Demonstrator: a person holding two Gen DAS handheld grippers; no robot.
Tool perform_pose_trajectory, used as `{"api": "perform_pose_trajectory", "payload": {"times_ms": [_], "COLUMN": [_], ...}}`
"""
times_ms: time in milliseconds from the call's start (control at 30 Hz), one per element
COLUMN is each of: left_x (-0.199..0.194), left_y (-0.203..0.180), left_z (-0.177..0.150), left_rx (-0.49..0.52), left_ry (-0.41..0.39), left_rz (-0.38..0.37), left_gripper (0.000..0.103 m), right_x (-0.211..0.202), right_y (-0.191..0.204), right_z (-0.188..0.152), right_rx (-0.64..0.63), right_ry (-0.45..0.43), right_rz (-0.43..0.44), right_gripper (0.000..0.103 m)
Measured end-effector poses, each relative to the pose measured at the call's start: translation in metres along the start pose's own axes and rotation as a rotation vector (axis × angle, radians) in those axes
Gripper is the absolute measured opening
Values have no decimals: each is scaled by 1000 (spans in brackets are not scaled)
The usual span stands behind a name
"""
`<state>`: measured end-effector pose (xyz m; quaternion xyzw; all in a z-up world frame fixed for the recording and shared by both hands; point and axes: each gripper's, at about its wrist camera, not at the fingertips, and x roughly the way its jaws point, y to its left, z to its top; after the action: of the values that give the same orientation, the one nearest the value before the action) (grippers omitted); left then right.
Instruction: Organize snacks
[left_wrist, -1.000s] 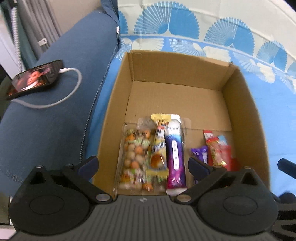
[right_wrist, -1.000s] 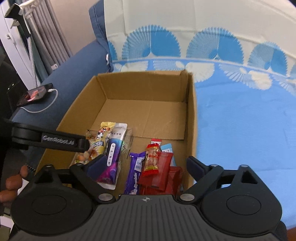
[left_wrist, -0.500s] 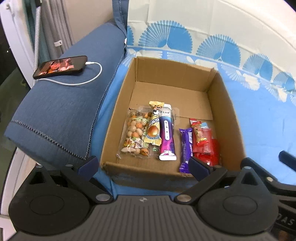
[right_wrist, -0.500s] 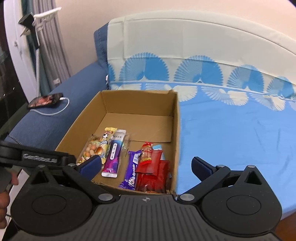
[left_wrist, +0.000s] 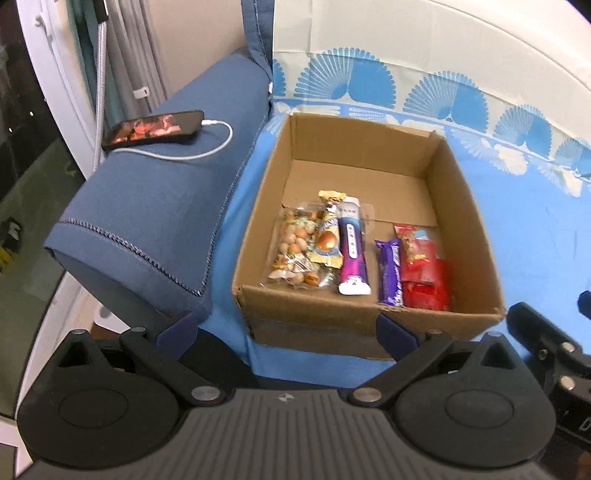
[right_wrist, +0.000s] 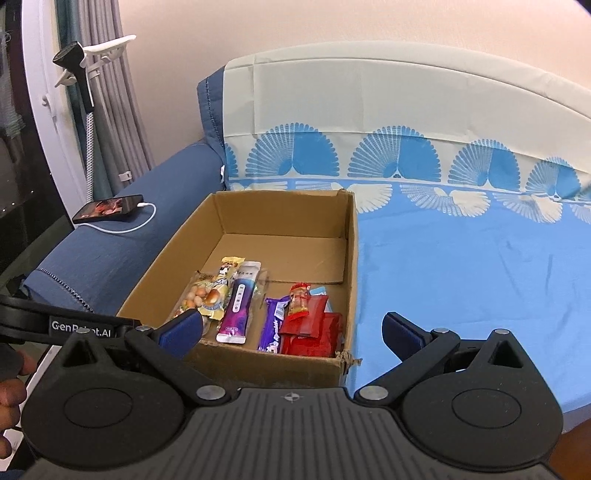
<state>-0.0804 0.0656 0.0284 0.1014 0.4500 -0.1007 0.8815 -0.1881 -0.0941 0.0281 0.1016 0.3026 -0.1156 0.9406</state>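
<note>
While both tools hang short of the box, we read the scene as follows.

Left hand-held gripper (left_wrist: 286, 328): jaws spread wide, nothing between them, low at 6 o'clock of the cardboard box (left_wrist: 476, 236).

Right hand-held gripper (right_wrist: 291, 330): jaws likewise wide apart and empty, at the near wall of the box.

Box position: on the blue bed sheet (right_wrist: 461, 266), its left wall beside the dark blue cushion (left_wrist: 155, 206).

Snacks, 9 o'clock half: a clear bag of round sweets (left_wrist: 293, 247), a yellow packet (left_wrist: 327, 236) lying over it, and a purple-and-white pouch (left_wrist: 352, 245) just beside.

Snacks, 3 o'clock half: a purple bar (left_wrist: 389, 271) touching a pile of red packets (left_wrist: 424, 273).

Free floor: the 12 o'clock half of the box is bare cardboard.

Loose snacks: we see none outside the box.

Step in hand: we judge the sorting nearly done, with a final check or tidy remaining.

Technique: if we straighten a packet, we enter from above, clear of the near wall, and pinch one wrapper edge only, since the foils overlap and may lift together.

Keep clear: the phone (left_wrist: 153, 129) and its white cable (left_wrist: 207, 147) at 10 o'clock.
</note>
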Motion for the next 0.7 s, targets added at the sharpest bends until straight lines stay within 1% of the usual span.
{"api": "perform_pose_trajectory", "payload": {"times_ms": [67, 200, 267, 333, 367, 500, 533, 567, 633, 667, 700], "left_x": [-1, -2, -4, -3, -3, -5, -6, -7, -8, -8, -7], "left_y": [0, -2, -1, -2, -3, -13, -14, -14, -12, -11, -11], "left_z": [-2, 3, 3, 2, 1, -4, -5, -5, -4, -4, -3], "left_rx": [-15, 25, 39, 42, 45, 99, 100, 98, 76, 64, 60], "left_ry": [0, 1, -13, -6, -4, -58, -71, -78, -73, -68, -57], "left_rz": [30, 92, 94, 74, 76, 155, 157, 142, 81, 60, 54], "left_gripper": [103, 103, 103, 103, 103, 103, 103, 103, 103, 103, 103], "right_x": [-2, -6, -6, -5, -4, -3, -2, -1, 0, 1, 1], "right_y": [0, -2, -1, -1, 0, 0, 0, -1, -2, -2, -3], "right_z": [-1, -1, -1, -2, -2, -3, -3, -2, -2, -2, -2], "right_rx": [-3, -3, -3, -5, -8, -14, -15, -15, -11, -9, -9], "right_ry": [-2, -17, -17, -11, -8, -2, 1, 5, 10, 11, 12], "right_rz": [1, -9, -8, -1, 1, 6, 5, 5, 4, 3, 3], "right_gripper": [103, 103, 103, 103, 103, 103, 103, 103, 103, 103, 103]}}
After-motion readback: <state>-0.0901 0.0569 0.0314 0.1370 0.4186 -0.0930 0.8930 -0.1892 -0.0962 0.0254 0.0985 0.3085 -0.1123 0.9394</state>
